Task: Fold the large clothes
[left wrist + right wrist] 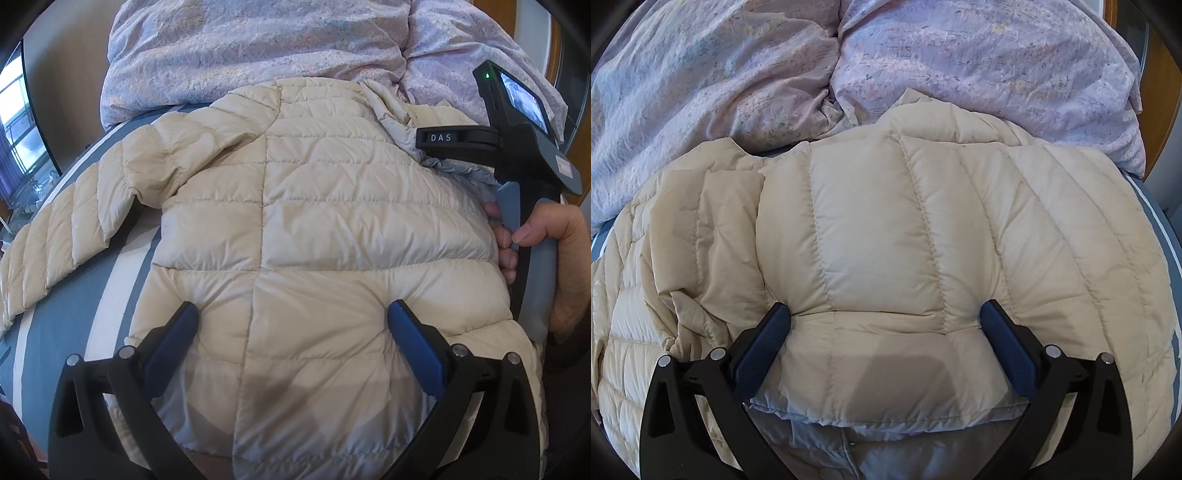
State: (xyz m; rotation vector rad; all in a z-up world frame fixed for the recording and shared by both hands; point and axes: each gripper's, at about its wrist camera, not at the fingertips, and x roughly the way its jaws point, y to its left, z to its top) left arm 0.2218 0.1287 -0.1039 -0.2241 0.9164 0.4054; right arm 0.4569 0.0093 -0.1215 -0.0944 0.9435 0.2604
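Observation:
A cream quilted puffer jacket (314,206) lies spread on the bed, with one sleeve (62,236) stretched out to the left. My left gripper (293,308) is open wide, and both blue fingertips dent the jacket's lower panel without pinching any fabric. In the right wrist view a folded-over flap of the jacket (879,236) lies on top, with grey lining (886,454) showing under its near edge. My right gripper (885,308) is open at full width, its tips resting on that flap. A hand (546,236) holds the right gripper's handle at the jacket's right edge.
A crumpled lilac floral duvet (960,55) is heaped behind the jacket. The blue-and-white striped sheet (74,332) shows to the left and along the right edge (1171,236). A wooden bed frame (1160,110) is at the far right, and a window (14,122) at the far left.

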